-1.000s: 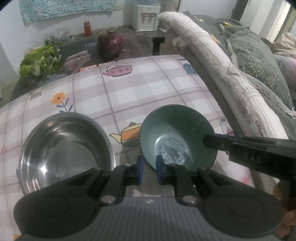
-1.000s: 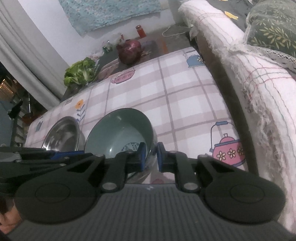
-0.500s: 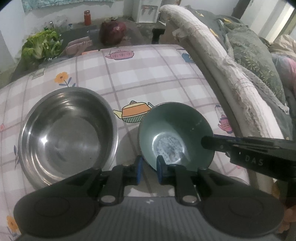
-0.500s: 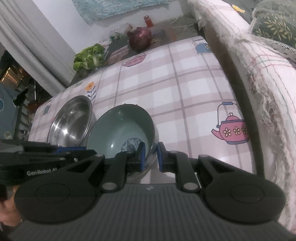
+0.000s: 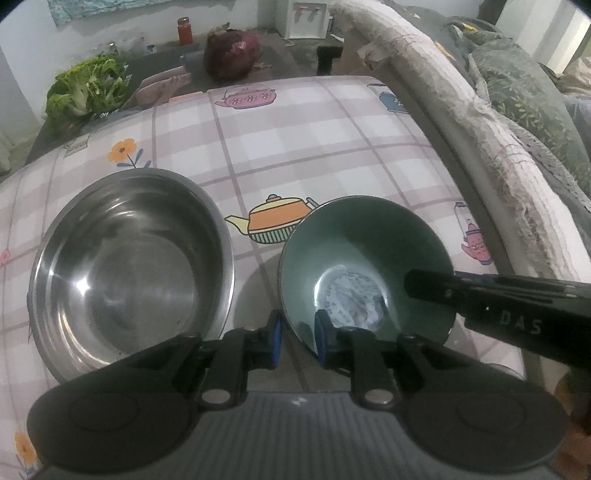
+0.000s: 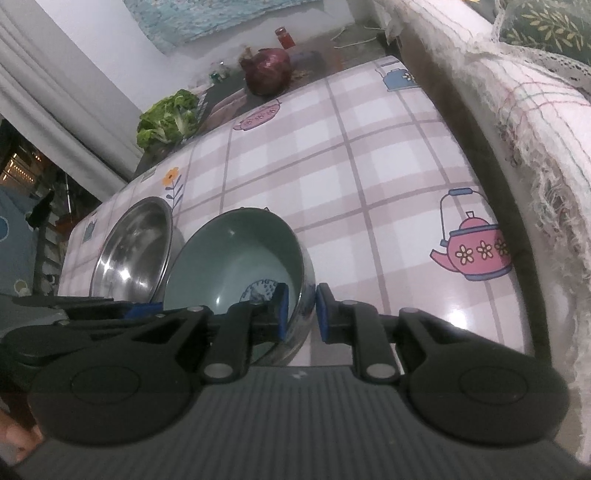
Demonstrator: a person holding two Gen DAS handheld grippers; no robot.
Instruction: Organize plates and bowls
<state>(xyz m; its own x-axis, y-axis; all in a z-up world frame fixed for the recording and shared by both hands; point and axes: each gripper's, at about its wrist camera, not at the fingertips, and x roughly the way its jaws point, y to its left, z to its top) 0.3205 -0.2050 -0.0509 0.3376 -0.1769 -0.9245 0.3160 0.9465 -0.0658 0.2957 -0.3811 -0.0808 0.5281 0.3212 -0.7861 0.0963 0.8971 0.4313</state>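
Bowls stood side by side on the checked tablecloth [image 5: 314, 147], near its front edge. Farthest left was the steel bowl [image 5: 129, 266], upright and shiny, with an orange flower printed on the cloth just behind it. Beyond the cloth's far left corner lay a head of green lettuce [image 5: 85, 88], then a red jar [image 5: 184, 31] whose label was too small to read, then a purple cabbage [image 5: 232, 55]. An orange teapot print showed on the cloth between the two bowls. The green bowl [image 5: 362, 243] rested upright just right of the steel one, close to it; whether their rims touched could not be told. A blue and white pattern marked its bottom, with no legible writing. The left gripper [image 5: 298, 343] straddled the green bowl's near rim, its blue pads slightly apart, one outside the wall and one inside, not pressing on it. The right gripper [image 6: 300, 314] straddled the rim on the bowl's right side in the same way; its jaws had just been opening, with the rim loose between them. In the left wrist view its black side carried the white letters "DAS". Farthest right ran a sofa draped in a pale frayed blanket [image 5: 480, 122].
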